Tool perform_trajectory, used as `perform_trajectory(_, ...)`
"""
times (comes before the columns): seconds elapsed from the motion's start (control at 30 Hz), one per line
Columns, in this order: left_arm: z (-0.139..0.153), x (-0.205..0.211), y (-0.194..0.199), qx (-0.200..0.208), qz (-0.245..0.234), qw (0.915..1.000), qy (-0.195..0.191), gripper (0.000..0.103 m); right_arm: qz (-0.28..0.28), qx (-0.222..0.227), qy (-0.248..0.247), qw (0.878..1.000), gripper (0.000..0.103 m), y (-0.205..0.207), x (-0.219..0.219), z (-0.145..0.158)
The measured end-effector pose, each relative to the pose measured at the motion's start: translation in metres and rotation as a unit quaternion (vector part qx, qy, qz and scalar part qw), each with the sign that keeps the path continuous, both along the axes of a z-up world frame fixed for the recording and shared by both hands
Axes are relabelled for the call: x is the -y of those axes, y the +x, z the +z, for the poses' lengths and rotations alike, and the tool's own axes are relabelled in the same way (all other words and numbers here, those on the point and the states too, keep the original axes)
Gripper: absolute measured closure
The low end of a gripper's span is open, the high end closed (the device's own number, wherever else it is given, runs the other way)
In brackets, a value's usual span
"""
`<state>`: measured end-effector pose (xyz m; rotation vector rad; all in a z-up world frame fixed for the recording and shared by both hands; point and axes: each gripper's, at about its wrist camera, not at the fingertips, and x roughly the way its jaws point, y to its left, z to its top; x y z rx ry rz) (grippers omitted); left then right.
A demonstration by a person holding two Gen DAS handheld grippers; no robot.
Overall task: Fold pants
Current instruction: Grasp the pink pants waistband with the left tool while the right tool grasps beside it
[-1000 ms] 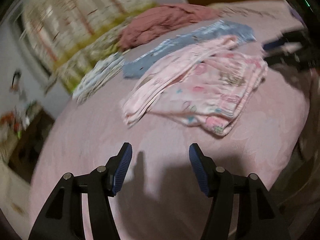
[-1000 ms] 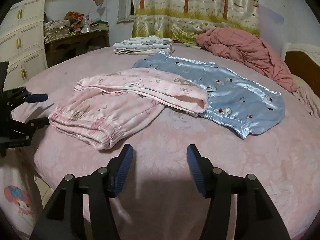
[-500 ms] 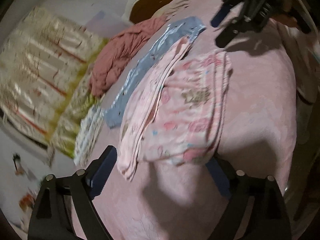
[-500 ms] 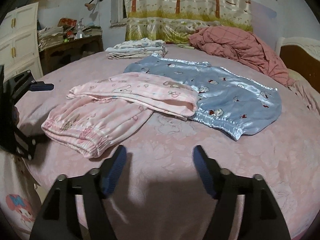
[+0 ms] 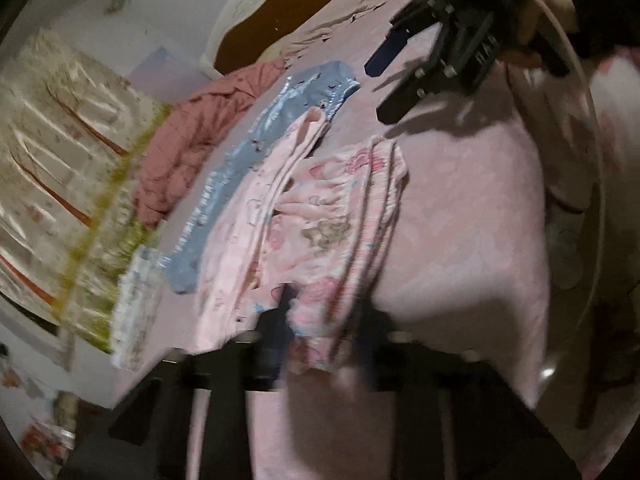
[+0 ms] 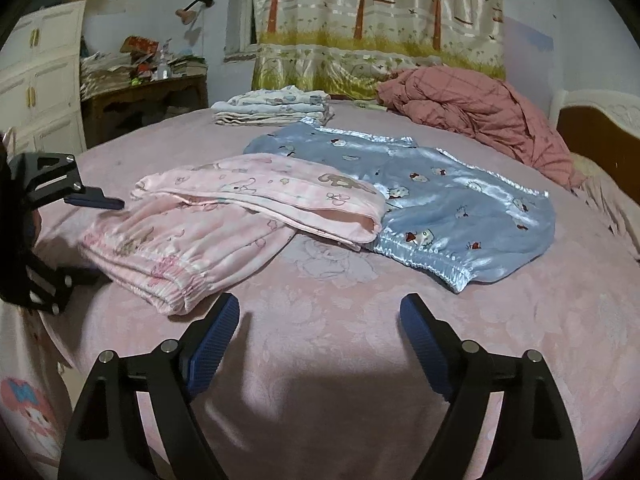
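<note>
Currently the left gripper (image 5: 320,344) straddles the near waistband corner of the pink pants (image 6: 224,224) on the bed (image 6: 360,340); blur hides whether it has closed. Right gripper (image 6: 318,330) hovers wide. Advice: pinch all layers, lift evenly.

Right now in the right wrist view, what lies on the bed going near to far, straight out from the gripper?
Right gripper → bare pink bedspread → pink cartoon-print pants → blue satin pants → folded white clothes stack → tree-print curtain.
</note>
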<state>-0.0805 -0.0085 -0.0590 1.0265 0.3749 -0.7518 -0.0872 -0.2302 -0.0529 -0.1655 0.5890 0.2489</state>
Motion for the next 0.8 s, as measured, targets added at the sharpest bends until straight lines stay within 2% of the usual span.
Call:
perform_trajectory(0.13, 0.019, -0.001, 0.010, -0.042, 0.016, 0.9980, -0.043, 0.082, 0.016, 0.004, -0.004, 1.000, 0.019, -0.004, -0.004, 0.000)
perform_trajectory(0.27, 0.039, -0.007, 0.024, -0.086, 0.041, 0.9902, -0.102, 0.082, 0.045, 0.019, -0.035, 0.998, 0.019, -0.010, -0.015, -0.001)
perform_trajectory(0.4, 0.048, -0.007, 0.032, -0.095, 0.050, 0.9867, -0.123, 0.082, 0.092, 0.039, -0.082, 0.992, 0.019, -0.014, -0.038, -0.002)
perform_trajectory(0.5, 0.052, -0.007, 0.034, -0.098, 0.055, 0.9849, -0.132, 0.082, 0.134, 0.065, -0.132, 0.980, 0.019, -0.014, -0.062, -0.003)
perform_trajectory(0.6, 0.055, -0.008, 0.036, -0.095, 0.056, 0.9846, -0.136, 0.082, 0.163, 0.090, -0.159, 0.969, 0.020, -0.013, -0.079, -0.004)
perform_trajectory(0.63, 0.056, -0.009, 0.036, -0.096, 0.057, 0.9842, -0.138, 0.082, 0.170, 0.101, -0.170, 0.965, 0.023, -0.011, -0.085, -0.004)
perform_trajectory(0.67, 0.057, -0.010, 0.037, -0.096, 0.059, 0.9837, -0.140, 0.082, 0.177, 0.108, -0.179, 0.962, 0.036, -0.010, -0.090, -0.004)
perform_trajectory(0.7, 0.057, -0.011, 0.039, -0.096, 0.062, 0.9832, -0.142, 0.082, 0.182, 0.108, -0.181, 0.960, 0.059, -0.008, -0.092, -0.003)
perform_trajectory(0.73, 0.059, -0.013, 0.042, -0.095, 0.066, 0.9827, -0.144, 0.082, 0.189, 0.101, -0.177, 0.961, 0.070, -0.003, -0.094, -0.002)
perform_trajectory(0.77, 0.060, -0.014, 0.045, -0.097, 0.069, 0.9818, -0.148, 0.082, 0.191, 0.091, -0.167, 0.963, 0.079, 0.002, -0.094, 0.000)
perform_trajectory(0.8, 0.062, -0.016, 0.048, -0.100, 0.073, 0.9803, -0.154, 0.082, 0.192, 0.086, -0.157, 0.965, 0.079, 0.006, -0.093, 0.003)
